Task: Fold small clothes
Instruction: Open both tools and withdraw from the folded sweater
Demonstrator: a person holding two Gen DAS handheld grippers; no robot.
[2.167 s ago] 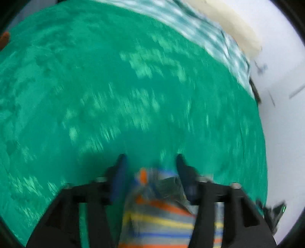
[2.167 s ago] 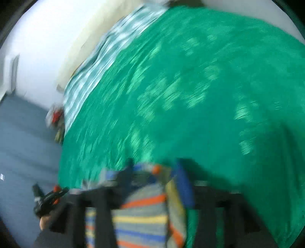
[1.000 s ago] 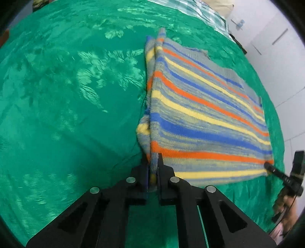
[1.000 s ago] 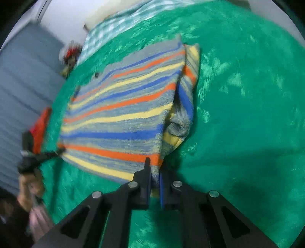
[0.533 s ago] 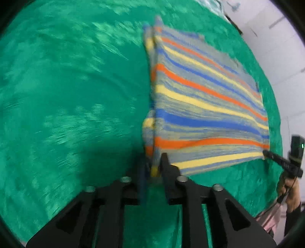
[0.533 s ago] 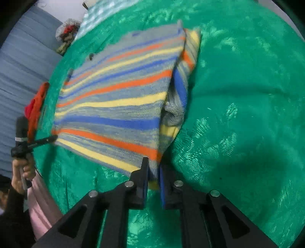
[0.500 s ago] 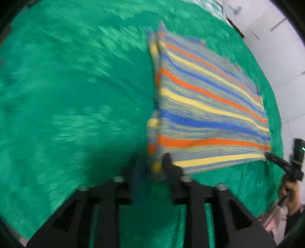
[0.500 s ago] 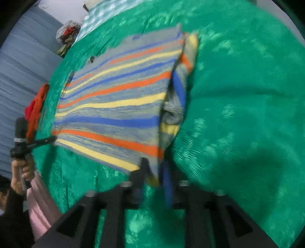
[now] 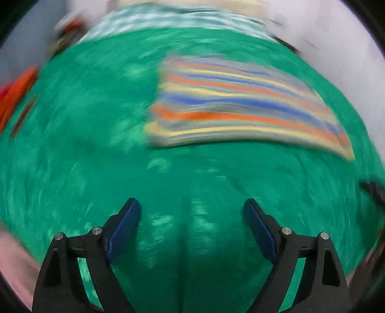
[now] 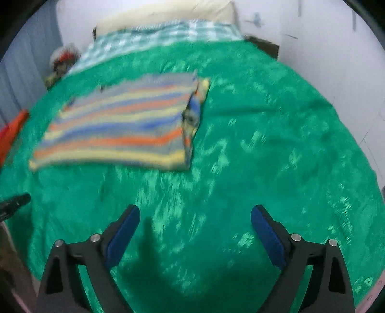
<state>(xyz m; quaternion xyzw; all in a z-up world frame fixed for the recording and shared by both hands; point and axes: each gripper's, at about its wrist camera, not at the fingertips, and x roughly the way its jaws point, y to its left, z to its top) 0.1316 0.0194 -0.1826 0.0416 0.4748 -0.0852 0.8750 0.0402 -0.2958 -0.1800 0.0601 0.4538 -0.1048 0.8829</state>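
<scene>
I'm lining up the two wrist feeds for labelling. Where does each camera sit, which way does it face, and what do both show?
Left wrist view: sits behind the left gripper, angled down at the green bedspread; its two blue-padded fingers stand wide apart, empty; the striped sweater lies ahead, right of centre.
Right wrist view: sits behind the right gripper, angled down along the bed toward the pillow; its fingers are also wide apart, empty; the sweater lies ahead, left of centre.
Shared: sweater, bedspread, checked sheet; both jaws have just been opening.
</scene>
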